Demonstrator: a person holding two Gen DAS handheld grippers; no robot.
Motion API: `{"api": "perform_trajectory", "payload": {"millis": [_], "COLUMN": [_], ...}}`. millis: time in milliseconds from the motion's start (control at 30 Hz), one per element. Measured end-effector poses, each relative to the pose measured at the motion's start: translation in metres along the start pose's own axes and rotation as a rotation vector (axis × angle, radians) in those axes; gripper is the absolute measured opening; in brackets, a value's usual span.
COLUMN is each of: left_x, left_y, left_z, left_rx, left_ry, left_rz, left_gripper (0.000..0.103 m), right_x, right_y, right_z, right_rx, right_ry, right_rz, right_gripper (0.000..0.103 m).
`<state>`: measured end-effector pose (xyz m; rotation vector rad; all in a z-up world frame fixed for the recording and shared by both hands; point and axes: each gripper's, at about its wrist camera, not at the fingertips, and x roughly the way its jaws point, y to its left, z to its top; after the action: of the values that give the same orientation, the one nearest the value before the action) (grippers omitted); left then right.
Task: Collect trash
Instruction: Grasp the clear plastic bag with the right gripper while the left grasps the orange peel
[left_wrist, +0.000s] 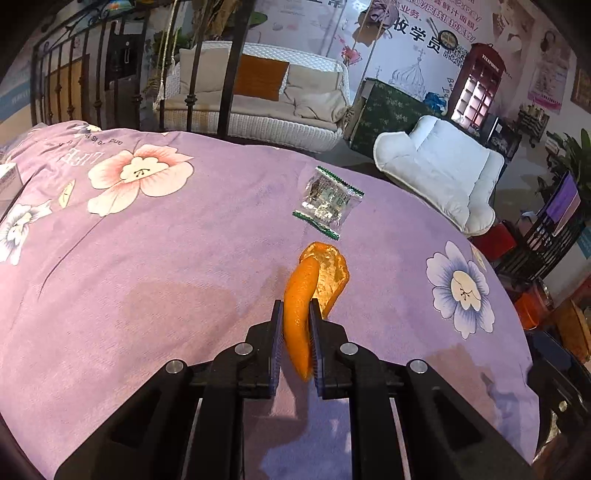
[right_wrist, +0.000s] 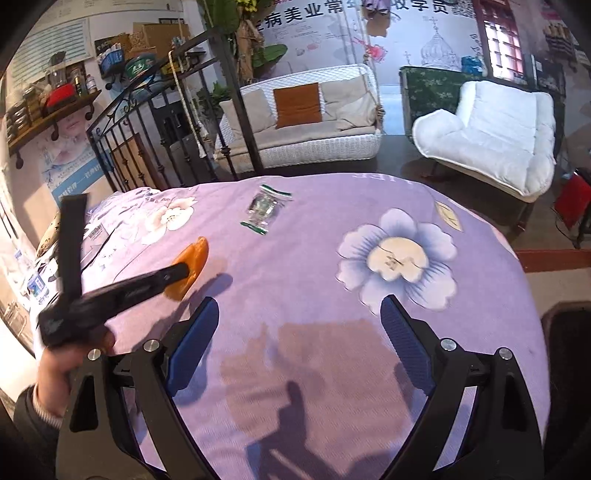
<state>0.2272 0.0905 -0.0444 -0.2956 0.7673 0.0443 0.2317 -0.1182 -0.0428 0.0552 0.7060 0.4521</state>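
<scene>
Although the left tongs (left_wrist: 296, 314) are already pinching the orange peel (left_wrist: 301, 314) just above the purple flowered bedspread (left_wrist: 166, 266), the collecting looks barely begun: the clear snack wrapper (left_wrist: 328, 201) lies untouched farther up the bed. The right tongs (right_wrist: 299, 332) hang spread and empty over the bedspread. No bin shows, so drop-off remains.

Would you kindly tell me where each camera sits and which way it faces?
Left wrist: on the left gripper, looking down along its fingers, shut on the orange peel, across the purple cloth to the wrapper.
Right wrist: on the open right gripper, facing the cloth; left gripper and hand show at left.
Shared: peel, wrapper, cloth, white chair, sofa.
</scene>
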Motion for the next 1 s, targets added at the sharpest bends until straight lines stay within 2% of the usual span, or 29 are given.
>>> {"api": "perform_trajectory", "payload": {"millis": [167, 400, 533, 767, 867, 933, 1000], "left_x": [-0.024, -0.03, -0.028, -0.027, -0.027, -0.026, -0.026], "left_y": [0.008, 0.018, 0.022, 0.027, 0.026, 0.025, 0.025], "left_z": [-0.01, -0.019, -0.023, -0.025, -0.028, -0.029, -0.03], "left_rx": [-0.006, 0.008, 0.011, 0.006, 0.007, 0.012, 0.011], "left_ry": [-0.043, -0.049, -0.046, -0.044, -0.04, -0.038, -0.037], "left_rz": [0.013, 0.033, 0.029, 0.022, 0.025, 0.022, 0.018], "left_gripper": [0.014, 0.014, 0.014, 0.014, 0.014, 0.014, 0.014], "right_x": [0.046, 0.129, 0.173, 0.228, 0.243, 0.247, 0.247], "right_y": [0.023, 0.053, 0.059, 0.063, 0.061, 0.062, 0.061], "right_z": [0.023, 0.048, 0.06, 0.087, 0.093, 0.095, 0.095], "right_rx": [-0.032, -0.067, -0.043, 0.021, 0.039, 0.035, 0.03], "right_ry": [0.014, 0.087, 0.149, 0.206, 0.208, 0.202, 0.199], "right_rz": [0.026, 0.022, 0.02, -0.008, -0.049, -0.062, -0.07], "right_gripper": [0.089, 0.085, 0.082, 0.081, 0.071, 0.056, 0.029]}}
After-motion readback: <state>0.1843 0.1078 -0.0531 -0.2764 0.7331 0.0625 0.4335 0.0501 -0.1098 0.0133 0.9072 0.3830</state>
